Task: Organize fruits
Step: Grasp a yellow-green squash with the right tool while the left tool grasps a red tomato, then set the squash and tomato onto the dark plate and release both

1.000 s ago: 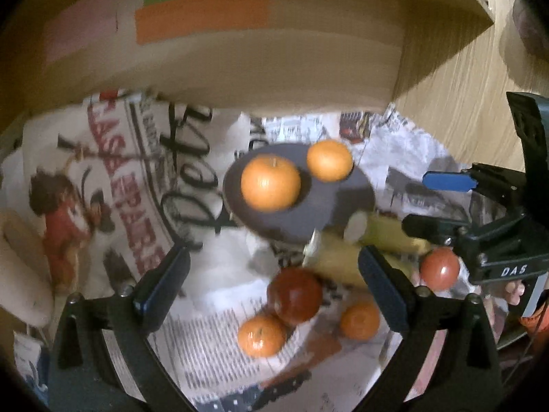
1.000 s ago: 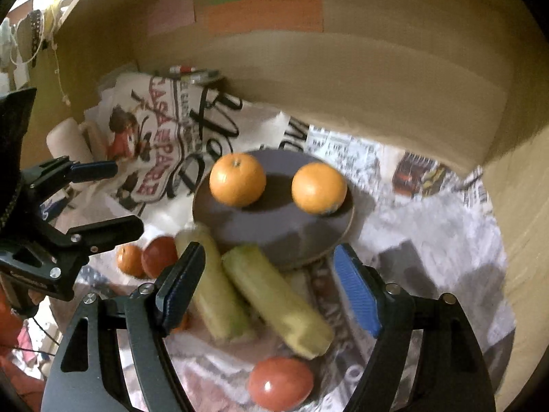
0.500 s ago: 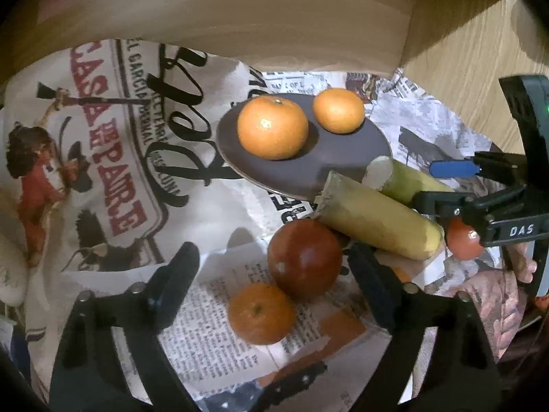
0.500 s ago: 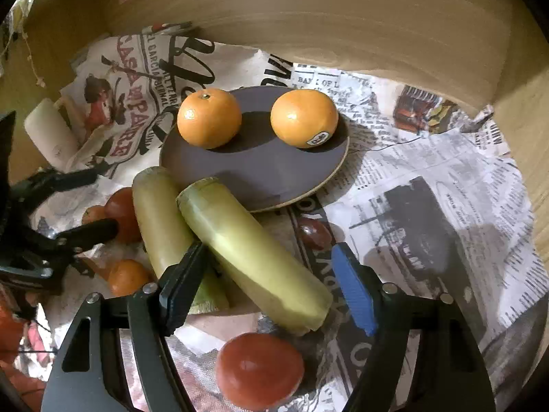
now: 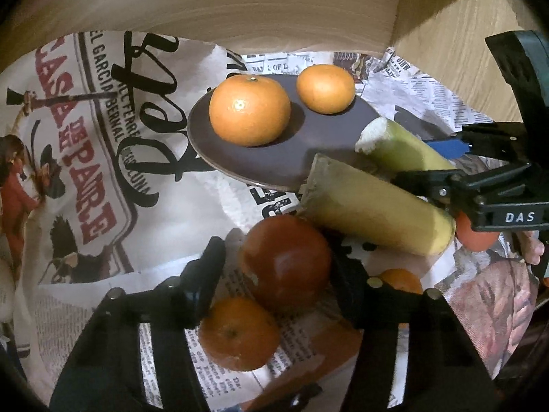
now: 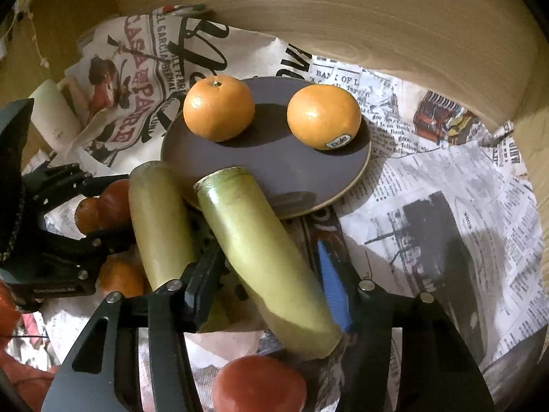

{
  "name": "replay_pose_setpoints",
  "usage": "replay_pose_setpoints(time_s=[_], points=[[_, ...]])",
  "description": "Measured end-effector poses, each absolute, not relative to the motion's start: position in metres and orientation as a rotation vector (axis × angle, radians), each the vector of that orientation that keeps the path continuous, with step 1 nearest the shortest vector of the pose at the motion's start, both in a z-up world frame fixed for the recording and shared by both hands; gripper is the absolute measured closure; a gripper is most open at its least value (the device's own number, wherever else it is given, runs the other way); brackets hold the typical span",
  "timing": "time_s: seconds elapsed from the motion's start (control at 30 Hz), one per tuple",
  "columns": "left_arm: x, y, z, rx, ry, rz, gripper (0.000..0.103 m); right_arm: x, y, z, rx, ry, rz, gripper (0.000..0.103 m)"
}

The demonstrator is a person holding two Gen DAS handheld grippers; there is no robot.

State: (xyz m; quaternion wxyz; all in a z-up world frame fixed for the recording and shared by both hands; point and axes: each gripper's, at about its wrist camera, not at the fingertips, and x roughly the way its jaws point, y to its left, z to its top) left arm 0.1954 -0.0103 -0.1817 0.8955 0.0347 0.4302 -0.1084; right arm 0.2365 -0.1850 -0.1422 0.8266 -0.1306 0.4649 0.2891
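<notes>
A dark round plate [image 5: 274, 158] [image 6: 274, 171] lies on newspaper and holds two oranges [image 5: 249, 110] [image 5: 325, 88]. My left gripper [image 5: 278, 264] is open, its fingers on either side of a red tomato [image 5: 286, 262]; a small orange [image 5: 238, 333] lies just in front of it. My right gripper [image 6: 266, 267] is open and straddles a green-yellow cylinder [image 6: 264, 254] that leans on the plate's rim. A second cylinder [image 6: 159, 219] lies to its left. Another tomato [image 6: 259, 384] sits below the right gripper.
Newspaper [image 5: 103, 158] covers the shelf floor. A wooden back wall [image 6: 343, 17] and a side wall [image 5: 463, 51] close in the space. A white roll [image 6: 55, 116] lies at the far left. Another small orange [image 5: 401, 279] sits behind the left gripper's right finger.
Both grippers have moved forward and down. The left now brackets the tomato and the right now brackets the right cylinder. The fruits have not moved.
</notes>
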Motion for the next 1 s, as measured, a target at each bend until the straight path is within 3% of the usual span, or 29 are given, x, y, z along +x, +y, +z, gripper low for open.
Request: replay_pose_setpoints(time_s=[0.1, 0.2, 1.0], points=[[0.195, -0.009, -0.180, 0.067, 0.875, -0.236, 0.055, 0.236, -0.185, -0.140, -0.290, 0.964, 0.600, 0.064], [0.195, -0.005, -0.181, 0.051, 0.871, -0.233, 0.055, 0.237, -0.186, -0.135, -0.290, 0.940, 0.574, 0.071], [0.198, 0.019, -0.139, -0.054, 0.767, -0.183, 0.056, 0.243, -0.191, -0.093, -0.183, 0.789, 0.558, 0.072]])
